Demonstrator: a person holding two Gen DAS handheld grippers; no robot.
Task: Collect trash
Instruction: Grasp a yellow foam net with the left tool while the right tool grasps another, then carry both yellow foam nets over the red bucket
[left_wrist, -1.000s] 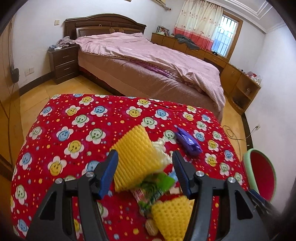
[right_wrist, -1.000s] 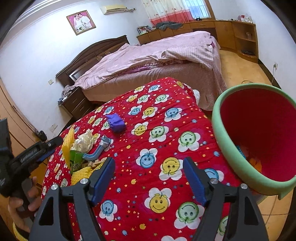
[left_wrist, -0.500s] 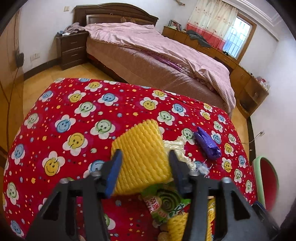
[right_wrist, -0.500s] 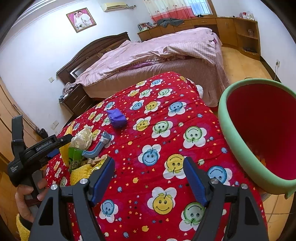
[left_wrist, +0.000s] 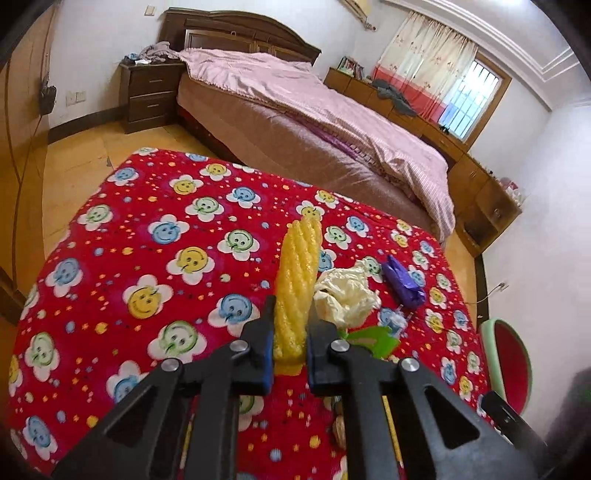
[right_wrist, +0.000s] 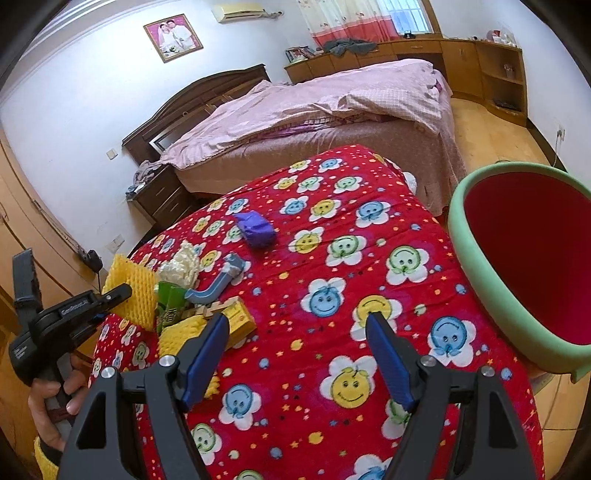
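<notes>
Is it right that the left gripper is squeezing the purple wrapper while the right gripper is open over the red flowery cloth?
Not quite. The left gripper is squeezing the yellow foam net, not the purple wrapper, which lies untouched on the cloth farther off. The left wrist view shows this. The rest is right: the right gripper is open over the cloth.

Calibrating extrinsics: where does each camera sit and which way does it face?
Left wrist: on the left hand-held gripper, angled down over the red quilt toward the bed; its fingers squeeze the yellow foam net.
Right wrist: on the right hand-held gripper, open, looking across the quilt; the person's hand holding the left gripper shows at left.
Shared: foam net, purple wrapper, green-rimmed bin.
</notes>
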